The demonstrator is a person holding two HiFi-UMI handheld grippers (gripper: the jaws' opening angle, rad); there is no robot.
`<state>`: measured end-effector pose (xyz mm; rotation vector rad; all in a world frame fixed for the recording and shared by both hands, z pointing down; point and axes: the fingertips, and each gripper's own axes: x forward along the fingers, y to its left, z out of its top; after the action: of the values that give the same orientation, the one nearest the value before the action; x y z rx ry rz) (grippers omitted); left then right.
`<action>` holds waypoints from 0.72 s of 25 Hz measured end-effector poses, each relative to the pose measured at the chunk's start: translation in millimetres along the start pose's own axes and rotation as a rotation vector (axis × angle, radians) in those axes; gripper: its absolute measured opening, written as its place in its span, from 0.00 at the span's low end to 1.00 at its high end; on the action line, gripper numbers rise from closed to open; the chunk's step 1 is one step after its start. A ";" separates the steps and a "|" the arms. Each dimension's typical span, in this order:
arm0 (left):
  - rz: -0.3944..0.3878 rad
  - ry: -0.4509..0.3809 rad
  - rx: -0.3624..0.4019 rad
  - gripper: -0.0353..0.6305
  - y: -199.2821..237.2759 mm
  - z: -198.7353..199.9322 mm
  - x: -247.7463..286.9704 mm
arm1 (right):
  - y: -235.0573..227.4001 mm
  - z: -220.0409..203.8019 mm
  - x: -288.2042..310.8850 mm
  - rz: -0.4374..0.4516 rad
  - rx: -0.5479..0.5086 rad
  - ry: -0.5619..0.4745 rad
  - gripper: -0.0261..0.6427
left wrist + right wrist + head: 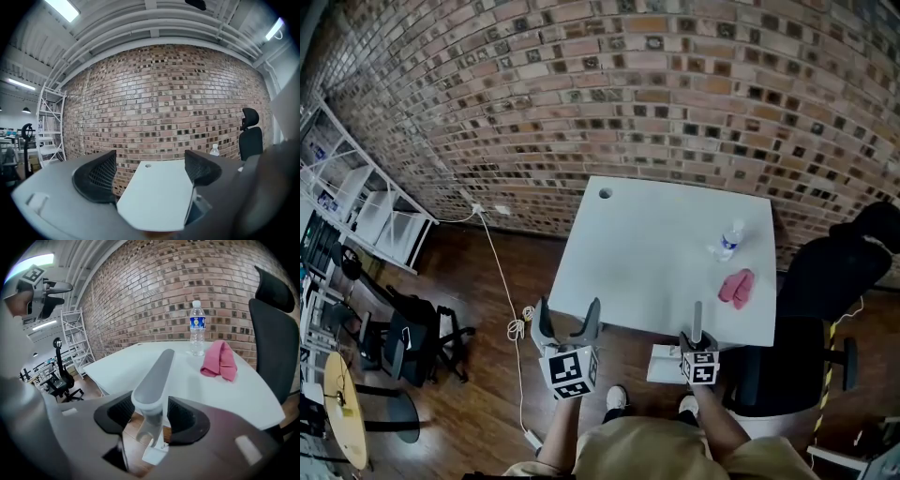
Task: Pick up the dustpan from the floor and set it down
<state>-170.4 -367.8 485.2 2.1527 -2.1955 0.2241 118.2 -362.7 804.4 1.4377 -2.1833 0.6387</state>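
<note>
The dustpan's white pan rests on the wooden floor by the front edge of the white table, with its grey handle standing upright. My right gripper is shut on that handle; in the right gripper view the handle fills the gap between the two pads of the right gripper, and the pan's white neck shows below them. My left gripper hovers to the left of the dustpan, level with the table edge. The left gripper is open, with only the tabletop visible beyond it.
A water bottle and a pink cloth lie on the table's right side. A black office chair stands right of the table. A white cable runs across the floor at left, near more chairs and a white shelf.
</note>
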 end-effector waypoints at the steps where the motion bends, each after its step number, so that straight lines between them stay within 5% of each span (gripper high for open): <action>1: 0.006 0.000 -0.001 0.71 2.1 -0.3 -1.1 | -0.7 1.7 2.2 -0.001 0.001 -0.004 0.34; 18: 0.021 0.002 -0.007 0.71 12.4 -1.1 -14.0 | -5.9 13.1 6.1 -0.045 0.007 -0.036 0.14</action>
<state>-182.5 -353.6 483.6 2.1258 -2.2147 0.2190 120.0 -377.1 798.5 1.5087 -2.1716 0.6093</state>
